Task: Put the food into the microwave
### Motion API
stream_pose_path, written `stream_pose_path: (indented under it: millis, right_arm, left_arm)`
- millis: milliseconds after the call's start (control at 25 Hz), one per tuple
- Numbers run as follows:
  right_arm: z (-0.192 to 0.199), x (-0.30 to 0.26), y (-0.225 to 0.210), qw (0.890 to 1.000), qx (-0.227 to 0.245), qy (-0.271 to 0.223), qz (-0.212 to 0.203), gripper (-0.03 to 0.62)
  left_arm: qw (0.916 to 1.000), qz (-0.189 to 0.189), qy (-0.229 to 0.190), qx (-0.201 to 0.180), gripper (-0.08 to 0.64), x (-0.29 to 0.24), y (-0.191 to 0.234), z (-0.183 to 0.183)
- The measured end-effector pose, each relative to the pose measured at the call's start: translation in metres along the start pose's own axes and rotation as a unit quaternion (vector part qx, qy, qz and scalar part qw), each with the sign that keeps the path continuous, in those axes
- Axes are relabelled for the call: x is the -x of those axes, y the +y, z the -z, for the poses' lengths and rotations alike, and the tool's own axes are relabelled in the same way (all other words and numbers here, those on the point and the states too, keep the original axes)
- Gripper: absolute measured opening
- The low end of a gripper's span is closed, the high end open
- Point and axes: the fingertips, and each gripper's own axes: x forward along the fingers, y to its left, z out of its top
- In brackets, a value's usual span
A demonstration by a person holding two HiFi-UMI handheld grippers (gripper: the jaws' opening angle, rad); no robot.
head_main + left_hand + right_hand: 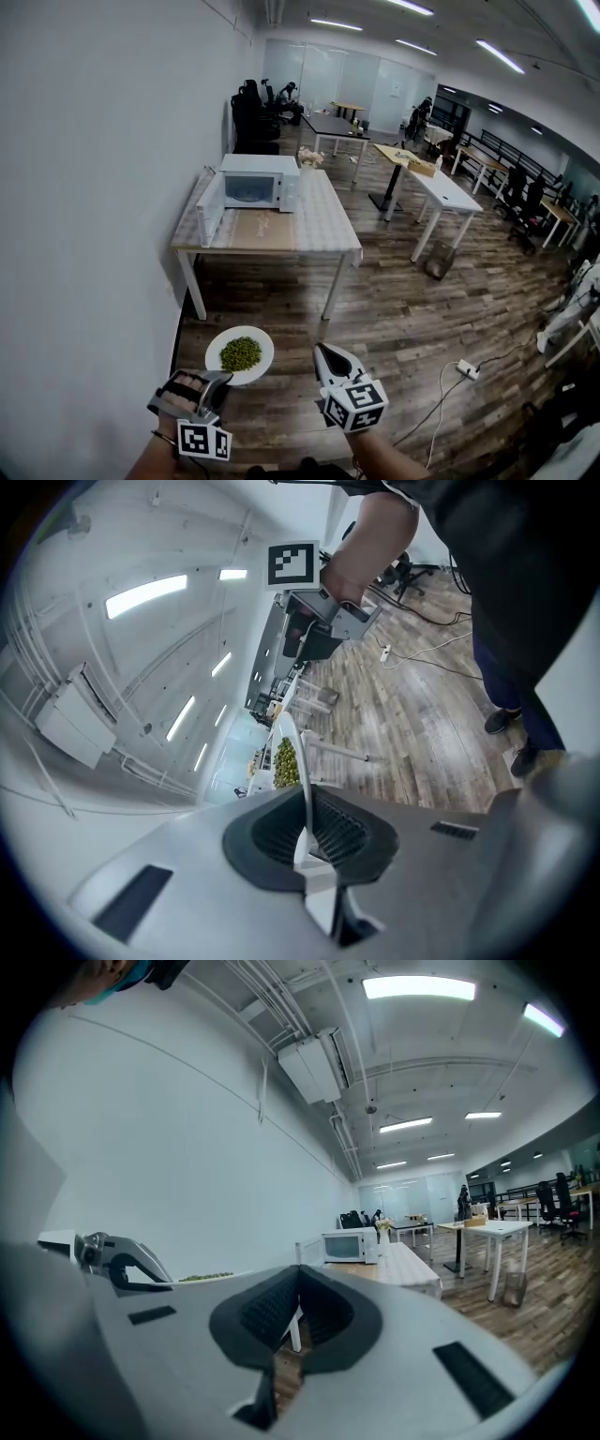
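- Your left hand-held gripper (214, 382) sits lowest in the head view. Its jaws are closed down on the near rim of a white plate (259, 339), and the left gripper view shows that rim pinched edge-on between the pads.
- You hold the plate roughly level over the wooden floor (403, 309). A heap of green food (240, 353) lies at its middle.
- Your right hand-held gripper (325, 353) hangs just beside the plate without touching it. Its jaws are brought together to a point and grip nothing.
- You have the bench (323, 234) well ahead of you, against the white wall and far from the plate.
- On the bench, the white microwave (260, 180) stands toward the far left corner, with its door (212, 208) swung open along the left edge.
- Past the microwave, a small vase of flowers (309, 157) stands at the far edge of the bench.
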Motion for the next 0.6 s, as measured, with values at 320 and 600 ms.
stream_pose_path:
  millis: [320, 600]
  right_arm:
    - [0.016, -0.011, 0.011, 1.0, 0.008, 0.014, 0.004, 0.009]
    - [0.005, -0.047, -0.004, 1.0, 0.014, 0.003, -0.014, 0.009]
  left_arm:
    - [0.9998, 0.012, -0.016, -0.001, 0.021, -0.008, -0.012, 0.018]
    - [0.9999, 0.004, -0.001, -0.016, 0.021, -0.032, 0.006, 0.032]
